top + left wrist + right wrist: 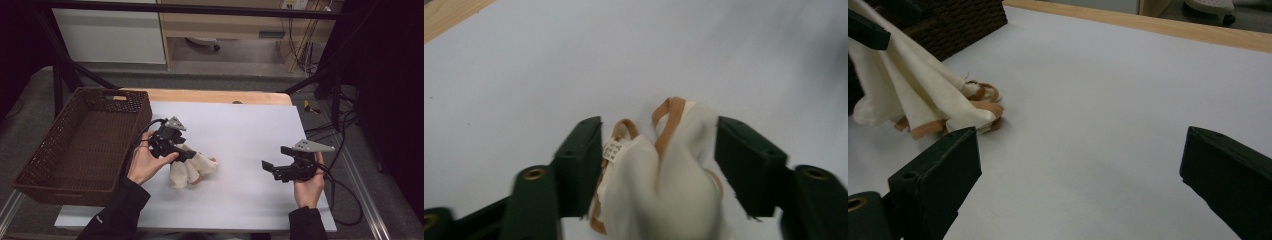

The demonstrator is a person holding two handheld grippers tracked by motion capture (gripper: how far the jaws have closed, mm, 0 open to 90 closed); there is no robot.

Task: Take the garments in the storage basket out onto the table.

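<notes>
The left claw [187,156] stands released astride the cloth [192,170], which slumps near the bench's [240,125] left edge beside the basket [75,145], probably its destination. The right claw [272,167] waits agape, empty, toward the right edge.

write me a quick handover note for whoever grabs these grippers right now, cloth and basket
Left gripper: jaws parted, one on each side of the cream cloth; the pads do not look pressed on it.
Right gripper: open, nothing between the jaws, held over bare white table to the right of the cloth.
Cloth: bunched with tan trim, its lower end on the table, just right of the brown wicker basket.
Done: nothing in the basket yet.
Left: probably regrip the cloth and move it into the basket.
</notes>
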